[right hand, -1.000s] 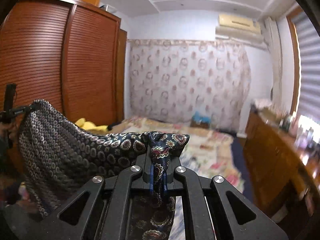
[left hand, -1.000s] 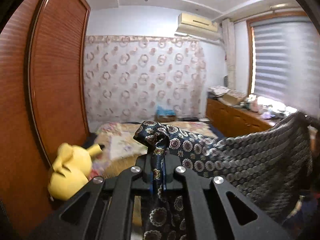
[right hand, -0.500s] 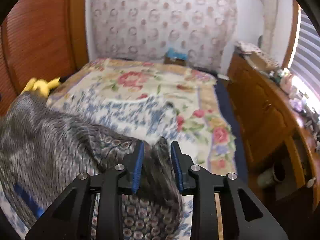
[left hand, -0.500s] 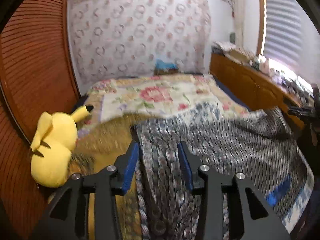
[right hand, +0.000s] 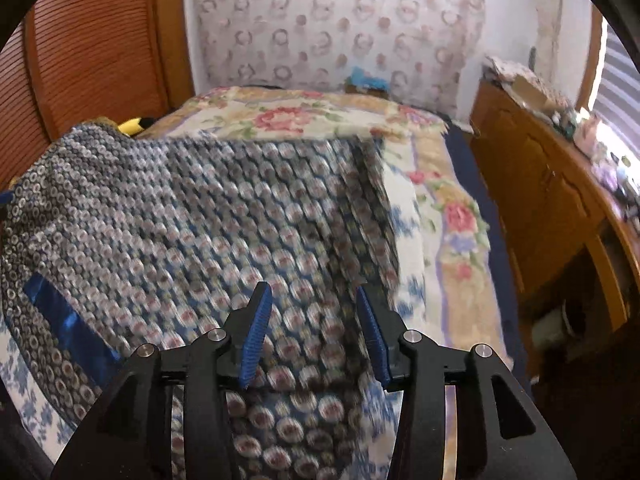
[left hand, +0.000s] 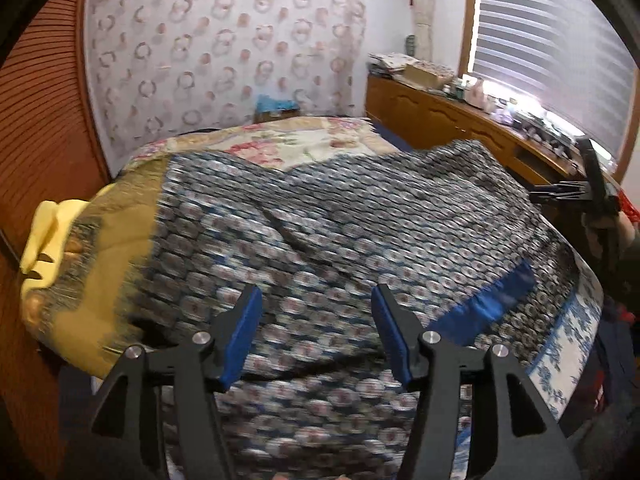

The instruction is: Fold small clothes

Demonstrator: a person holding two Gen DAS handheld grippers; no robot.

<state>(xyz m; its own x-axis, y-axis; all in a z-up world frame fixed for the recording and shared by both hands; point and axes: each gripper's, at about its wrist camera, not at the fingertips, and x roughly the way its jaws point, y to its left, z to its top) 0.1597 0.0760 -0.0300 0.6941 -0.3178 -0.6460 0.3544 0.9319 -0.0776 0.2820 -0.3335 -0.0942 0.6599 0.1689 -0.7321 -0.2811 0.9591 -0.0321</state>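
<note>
A dark blue garment (left hand: 360,220) printed with pale circles lies spread over the bed, blurred by motion; a plain blue band (left hand: 488,304) crosses it at the right. My left gripper (left hand: 316,300) hovers over its near edge with jaws opening, and cloth shows between the blue pads (left hand: 240,332) without being pressed. In the right wrist view the same garment (right hand: 200,220) covers the bed's left part, its blue band (right hand: 60,312) at the left. My right gripper (right hand: 313,292) is over its near right part, jaws opening, pads clear of the cloth. The right gripper (left hand: 580,192) also shows at the far right of the left wrist view.
The floral bedspread (left hand: 304,140) (right hand: 320,116) runs back to a patterned curtain. A yellow plush toy (left hand: 44,240) (right hand: 134,125) and a mustard blanket (left hand: 108,240) lie at the bed's left. A slatted wooden wardrobe (left hand: 40,120) stands left, a cluttered wooden dresser (right hand: 540,184) right.
Both grippers held bunched corners of the garment up in the air. They have come down toward the bed, opened and let go; the garment now lies spread out.
</note>
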